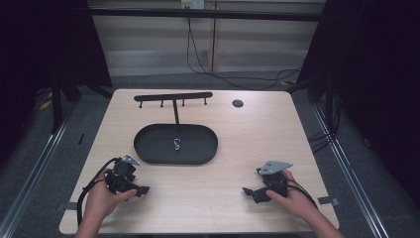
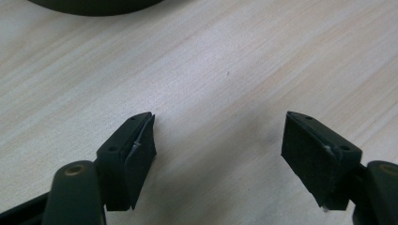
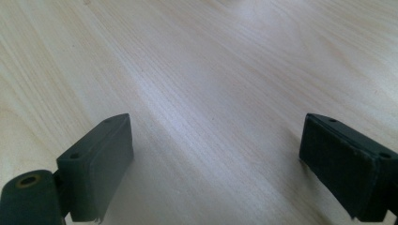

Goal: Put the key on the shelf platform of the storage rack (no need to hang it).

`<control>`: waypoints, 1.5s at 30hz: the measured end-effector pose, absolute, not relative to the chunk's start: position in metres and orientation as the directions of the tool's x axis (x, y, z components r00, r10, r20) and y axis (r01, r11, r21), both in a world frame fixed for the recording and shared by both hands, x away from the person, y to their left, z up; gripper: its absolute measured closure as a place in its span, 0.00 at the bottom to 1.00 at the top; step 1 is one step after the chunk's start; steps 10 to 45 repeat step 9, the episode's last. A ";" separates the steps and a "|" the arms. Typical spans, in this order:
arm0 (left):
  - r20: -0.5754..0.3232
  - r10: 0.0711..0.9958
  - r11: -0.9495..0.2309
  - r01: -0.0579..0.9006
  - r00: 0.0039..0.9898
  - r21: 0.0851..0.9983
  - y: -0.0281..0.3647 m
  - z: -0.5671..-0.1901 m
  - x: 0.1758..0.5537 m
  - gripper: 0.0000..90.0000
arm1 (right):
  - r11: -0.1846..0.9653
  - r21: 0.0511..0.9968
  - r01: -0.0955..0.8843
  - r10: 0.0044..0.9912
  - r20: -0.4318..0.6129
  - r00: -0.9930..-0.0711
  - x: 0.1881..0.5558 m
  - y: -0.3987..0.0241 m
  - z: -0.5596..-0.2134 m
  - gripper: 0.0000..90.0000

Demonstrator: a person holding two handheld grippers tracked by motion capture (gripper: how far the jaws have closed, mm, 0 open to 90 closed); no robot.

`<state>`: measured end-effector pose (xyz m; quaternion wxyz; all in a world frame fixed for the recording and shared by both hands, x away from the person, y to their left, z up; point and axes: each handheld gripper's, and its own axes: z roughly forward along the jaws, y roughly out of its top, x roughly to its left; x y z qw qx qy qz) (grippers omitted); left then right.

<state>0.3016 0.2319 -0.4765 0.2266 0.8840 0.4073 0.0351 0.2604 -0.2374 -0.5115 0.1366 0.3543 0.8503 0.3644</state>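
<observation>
A black oval tray (image 1: 148,148) lies in the middle of the wooden table, with a small silver carabiner (image 1: 177,144) inside it. Behind the tray stands a black rack (image 1: 173,96) with several short pegs on a thin post. My left gripper (image 1: 143,190) rests low over the table at the front left, its jaws open with only bare wood between them (image 2: 218,136). My right gripper (image 1: 249,191) sits at the front right, pointing left, jaws wide open over bare wood (image 3: 216,140). The tray's dark rim (image 2: 89,5) shows at the top of the left gripper view.
A round cable hole (image 1: 237,103) is set in the table near its back right. Cables hang behind the table and trail on the floor. Dark curtains stand on both sides. Metal floor rails run along the left and right.
</observation>
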 end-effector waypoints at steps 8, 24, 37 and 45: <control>-0.117 0.727 -0.578 0.695 0.676 0.428 0.233 -0.477 0.299 0.28 | 0.483 0.717 0.503 0.702 0.026 -0.712 0.260 -0.237 -0.511 0.11; -0.117 0.727 -0.578 0.695 0.676 0.428 0.233 -0.477 0.299 0.28 | 0.483 0.717 0.503 0.702 0.026 -0.712 0.260 -0.237 -0.511 0.11; -0.117 0.727 -0.578 0.695 0.676 0.428 0.233 -0.477 0.299 0.28 | 0.483 0.717 0.503 0.702 0.026 -0.712 0.260 -0.237 -0.511 0.11; -0.117 0.727 -0.578 0.695 0.676 0.428 0.233 -0.477 0.299 0.28 | 0.483 0.717 0.503 0.702 0.026 -0.712 0.260 -0.237 -0.511 0.11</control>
